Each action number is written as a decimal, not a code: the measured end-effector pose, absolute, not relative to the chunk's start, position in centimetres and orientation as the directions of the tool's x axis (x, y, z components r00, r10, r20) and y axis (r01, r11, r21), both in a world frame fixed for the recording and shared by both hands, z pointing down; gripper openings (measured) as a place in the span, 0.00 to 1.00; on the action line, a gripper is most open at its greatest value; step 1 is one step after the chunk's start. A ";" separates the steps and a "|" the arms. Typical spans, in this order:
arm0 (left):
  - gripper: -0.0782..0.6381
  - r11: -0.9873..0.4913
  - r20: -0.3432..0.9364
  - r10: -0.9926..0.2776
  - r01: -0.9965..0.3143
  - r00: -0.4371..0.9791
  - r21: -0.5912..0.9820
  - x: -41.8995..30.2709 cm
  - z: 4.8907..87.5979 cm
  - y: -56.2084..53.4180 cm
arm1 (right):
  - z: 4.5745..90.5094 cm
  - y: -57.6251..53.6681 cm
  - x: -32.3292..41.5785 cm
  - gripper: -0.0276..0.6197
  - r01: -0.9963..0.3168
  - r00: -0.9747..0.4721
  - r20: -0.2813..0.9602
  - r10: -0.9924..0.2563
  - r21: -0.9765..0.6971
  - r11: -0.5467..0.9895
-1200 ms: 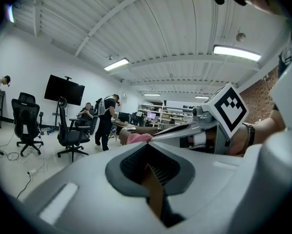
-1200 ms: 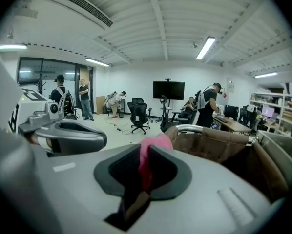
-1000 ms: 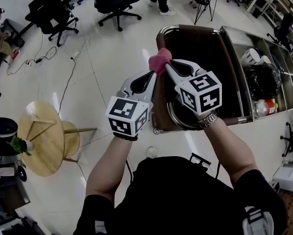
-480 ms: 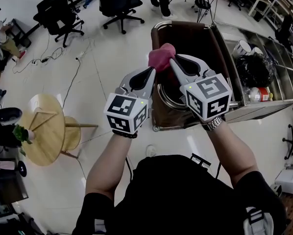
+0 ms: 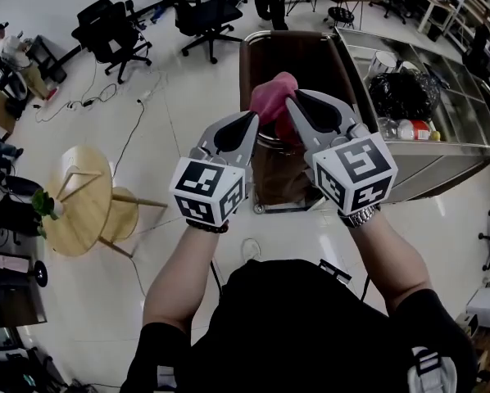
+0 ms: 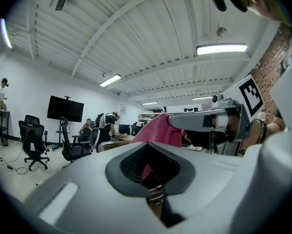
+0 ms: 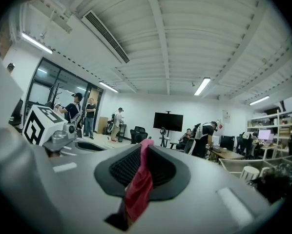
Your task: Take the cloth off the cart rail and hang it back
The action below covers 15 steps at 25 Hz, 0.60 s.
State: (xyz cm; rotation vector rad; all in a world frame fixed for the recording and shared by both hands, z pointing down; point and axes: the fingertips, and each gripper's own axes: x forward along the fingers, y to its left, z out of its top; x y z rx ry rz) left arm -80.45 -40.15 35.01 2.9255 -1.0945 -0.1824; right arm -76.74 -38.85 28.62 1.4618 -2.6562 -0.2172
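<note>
A pink cloth is bunched up between my two grippers, held in the air in front of the cart's end. My left gripper is shut on its left side, and pink fabric rises beyond its jaws. My right gripper is shut on the right side, where a red-pink fold hangs out of its jaws. The cart's metal rail curves round a brown bag below and beyond the cloth. The cloth does not touch the rail.
The steel cart runs to the right and holds a black bag, a bottle and a white bucket. A round wooden table stands at the left. Office chairs and floor cables lie beyond.
Both grippers keep hold of the cloth and stay close together. The view has swung, so the cart now sits further up and right, and the cloth hangs over the cart's near end.
</note>
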 end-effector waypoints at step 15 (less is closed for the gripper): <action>0.10 -0.729 -0.125 -0.680 -0.685 0.722 0.010 -72.8 34.1 -25.2 | 28.4 -22.4 -69.6 0.10 -0.800 -0.586 -0.062 -0.808 0.206 0.564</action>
